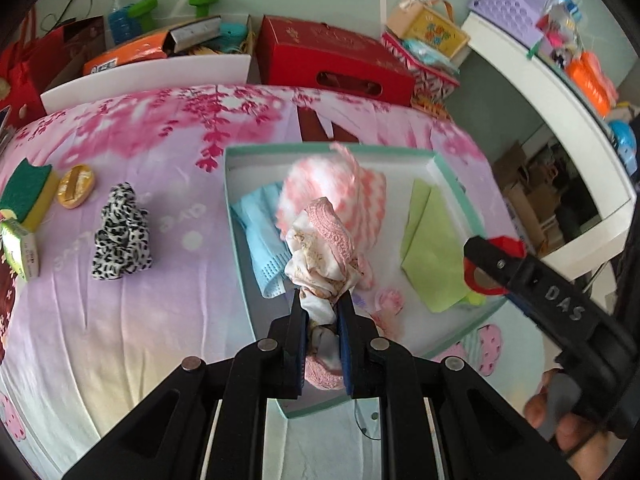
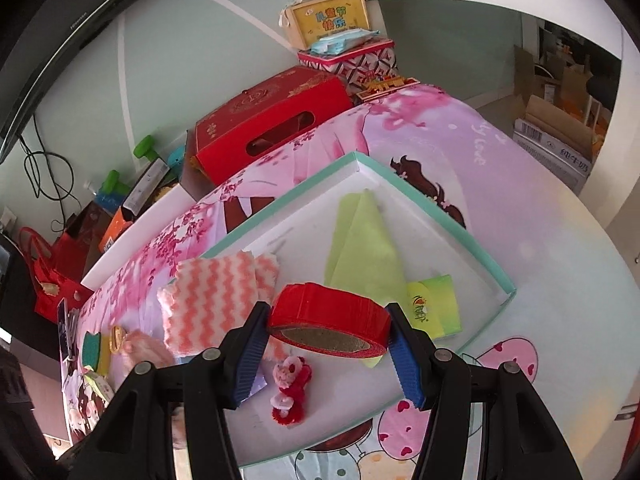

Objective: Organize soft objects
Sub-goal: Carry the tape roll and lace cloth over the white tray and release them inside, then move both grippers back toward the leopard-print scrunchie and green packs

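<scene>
- Over the teal-rimmed box (image 1: 456,184), left gripper (image 1: 322,300) is clamped on a bunched pink/floral cloth (image 1: 320,248), prob. for dropping in w/ the other softs.
- Right gripper (image 2: 328,328) pinches a red tape roll (image 2: 328,312) above the box, near the green cloth (image 2: 364,248).

tray (image 1: 452,184) set on the bed (image 1: 120,320), folded cloth (image 1: 432,248) laid in its right part, towel (image 1: 344,196) in its middle, scrunchie (image 1: 120,236) left of the tray, sponge (image 1: 28,196) placed further left
</scene>
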A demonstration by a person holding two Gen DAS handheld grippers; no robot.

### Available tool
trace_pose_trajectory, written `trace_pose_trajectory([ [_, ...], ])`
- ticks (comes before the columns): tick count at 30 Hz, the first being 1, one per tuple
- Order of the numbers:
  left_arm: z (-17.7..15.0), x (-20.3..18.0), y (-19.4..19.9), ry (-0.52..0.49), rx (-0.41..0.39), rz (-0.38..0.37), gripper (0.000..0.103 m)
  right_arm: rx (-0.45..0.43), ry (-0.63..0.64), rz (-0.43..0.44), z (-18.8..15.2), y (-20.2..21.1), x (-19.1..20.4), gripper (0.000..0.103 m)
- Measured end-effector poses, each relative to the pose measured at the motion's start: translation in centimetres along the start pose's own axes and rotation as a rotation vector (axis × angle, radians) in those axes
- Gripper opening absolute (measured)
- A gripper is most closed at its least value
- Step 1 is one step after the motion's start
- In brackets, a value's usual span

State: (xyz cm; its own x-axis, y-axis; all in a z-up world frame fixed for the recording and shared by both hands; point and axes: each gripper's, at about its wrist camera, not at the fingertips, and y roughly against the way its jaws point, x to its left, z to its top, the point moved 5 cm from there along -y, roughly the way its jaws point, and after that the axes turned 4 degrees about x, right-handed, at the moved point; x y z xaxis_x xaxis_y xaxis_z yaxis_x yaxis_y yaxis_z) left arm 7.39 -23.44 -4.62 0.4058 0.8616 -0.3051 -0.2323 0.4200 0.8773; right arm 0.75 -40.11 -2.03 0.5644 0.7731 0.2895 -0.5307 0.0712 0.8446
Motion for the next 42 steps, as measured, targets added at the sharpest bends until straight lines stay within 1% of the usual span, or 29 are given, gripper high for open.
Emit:
trace_pose_trajectory([
  [5, -0.3, -0.1, -1.8, -0.017, 0.043, 0.028, 0.014, 0.026, 0.015, 0.000, -0.3, -1.0, 0.4, 0.061],
  [7, -0.4, -0.1, -2.2, -0.020, 0.059, 0.037, 0.017, 0.045, 0.019, -0.001, -0.6, -1.6, 0.5, 0.061],
  [8, -0.5, -0.2, -2.3, -0.024, 0.071, 0.039, 0.024, 0.051, 0.019, -0.002, -0.7, -1.7, 0.5, 0.061],
  [9, -0.6, -0.3, -2.3, -0.027, 0.078, 0.035, 0.035, 0.054, 0.020, -0.004, -0.8, -1.8, 0.5, 0.061],
  [10, -0.6, -0.4, -2.2, -0.027, 0.078, 0.035, 0.041, 0.059, 0.021, -0.008, -0.8, -1.9, 0.5, 0.063],
  [11, -0.6, -0.4, -2.0, -0.030, 0.075, 0.037, 0.051, 0.061, 0.020, -0.012, -0.8, -2.0, 0.4, 0.066],
  [13, -0.5, -0.5, -1.6, -0.037, 0.068, 0.044, 0.058, 0.060, 0.006, -0.012, -0.7, -1.9, 0.2, 0.073],
  [16, -0.4, -0.3, -1.2, -0.039, 0.063, 0.059, 0.063, 0.060, -0.003, -0.016, -0.6, -1.8, 0.0, 0.077],
  [18, -0.2, 0.2, -0.8, -0.029, 0.061, 0.069, 0.069, 0.063, -0.001, -0.028, -0.6, -1.8, -0.1, 0.081],
  [19, -0.1, 0.4, -0.6, -0.023, 0.056, 0.074, 0.071, 0.067, 0.001, -0.035, -0.6, -1.9, -0.1, 0.085],
  [20, 0.0, 0.7, -0.2, -0.016, 0.047, 0.084, 0.075, 0.070, 0.002, -0.038, -0.7, -2.0, -0.1, 0.090],
  [21, 0.1, 1.0, 0.0, -0.011, 0.041, 0.091, 0.077, 0.073, 0.001, -0.042, -0.7, -2.1, -0.2, 0.091],
  [22, 0.3, 1.2, 0.2, -0.004, 0.033, 0.098, 0.077, 0.075, 0.002, -0.048, -0.8, -2.1, -0.2, 0.094],
  [23, 0.4, 1.7, 0.5, 0.007, 0.024, 0.108, 0.078, 0.075, 0.003, -0.051, -0.7, -2.2, -0.3, 0.099],
  [24, 0.5, 2.0, 0.6, 0.015, 0.019, 0.115, 0.078, 0.074, 0.004, -0.059, -0.7, -2.3, -0.3, 0.101],
  [26, 0.8, 3.1, 0.8, 0.042, 0.009, 0.146, 0.078, 0.070, 0.003, -0.067, -0.7, -2.3, -0.4, 0.103],
  [27, 0.8, 3.6, 0.9, 0.055, 0.005, 0.157, 0.080, 0.067, 0.003, -0.070, -0.7, -2.3, -0.4, 0.103],
  [28, 0.9, 4.1, 1.0, 0.070, -0.001, 0.171, 0.083, 0.066, 0.003, -0.073, -0.7, -2.4, -0.5, 0.103],
  [29, 1.0, 4.8, 1.2, 0.091, -0.012, 0.191, 0.092, 0.065, 0.002, -0.077, -0.8, -2.3, -0.5, 0.103],
  [30, 1.1, 5.5, 1.4, 0.112, -0.029, 0.219, 0.097, 0.067, 0.001, -0.087, -0.8, -2.4, -0.5, 0.103],
  [33, 1.4, 7.3, 2.0, 0.144, -0.058, 0.287, 0.097, 0.079, 0.018, -0.124, -0.9, -2.8, -0.6, 0.103],
  [39, 1.1, 10.2, 1.6, 0.220, -0.022, 0.344, 0.097, 0.097, 0.032, -0.127, -1.2, -3.2, -0.5, 0.103],
  [42, 1.0, 11.3, 1.6, 0.252, -0.013, 0.356, 0.097, 0.104, 0.037, -0.126, -1.3, -3.3, -0.4, 0.103],
])
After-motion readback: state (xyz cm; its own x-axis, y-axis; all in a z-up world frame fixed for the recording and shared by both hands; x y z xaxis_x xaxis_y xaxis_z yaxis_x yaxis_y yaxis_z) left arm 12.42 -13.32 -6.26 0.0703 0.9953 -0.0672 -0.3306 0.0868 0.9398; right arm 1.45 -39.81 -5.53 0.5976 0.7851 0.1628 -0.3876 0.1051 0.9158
